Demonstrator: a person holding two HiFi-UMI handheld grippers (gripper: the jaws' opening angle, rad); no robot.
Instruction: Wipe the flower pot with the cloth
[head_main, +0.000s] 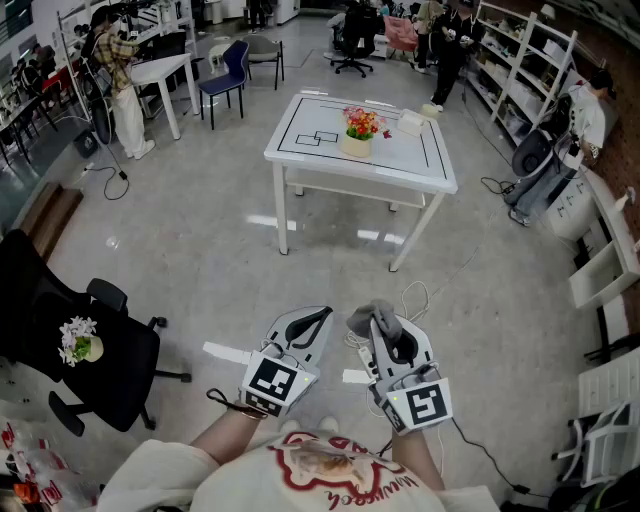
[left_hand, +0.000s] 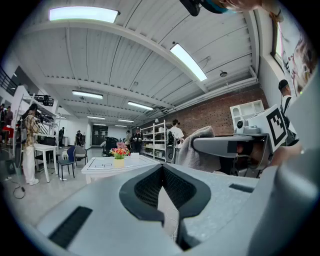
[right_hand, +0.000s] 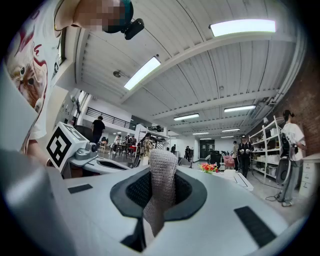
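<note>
Our right gripper (head_main: 384, 332) has its jaws closed on the cloth (head_main: 366, 318), a grey knitted strip that stands up between the pads and flops over the tips. Our left gripper (head_main: 312, 322) has its jaws pressed together with nothing between them. Both point about level, side by side, over the floor (head_main: 200, 250) on the near side of the white table (head_main: 330, 160) and well apart from it.

The flower pot (head_main: 354, 146) stands upright on that table, near the middle of its far half. It is a pale pot holding red, pink and orange flowers (head_main: 363, 121). To the right of it on the table lies one small white box (head_main: 411, 122). The tabletop carries black lines marking out rectangles.

The floor is pale grey and glossy, with a cable (head_main: 424, 296) trailing on the near side of the table. Left of the table, close to us, stands one black office chair (head_main: 100, 350) with one small bunch of white flowers (head_main: 78, 340) on its seat. Beyond the table to the left are a second white table (head_main: 160, 68) and one blue chair (head_main: 228, 68). To the table's right, white shelving (head_main: 528, 60) runs along a brick wall (left_hand: 215, 111).

We count two grippers, one cloth and one pot. The people (head_main: 452, 45) beyond the table number perhaps four, but the far ones are too small to count surely.
</note>
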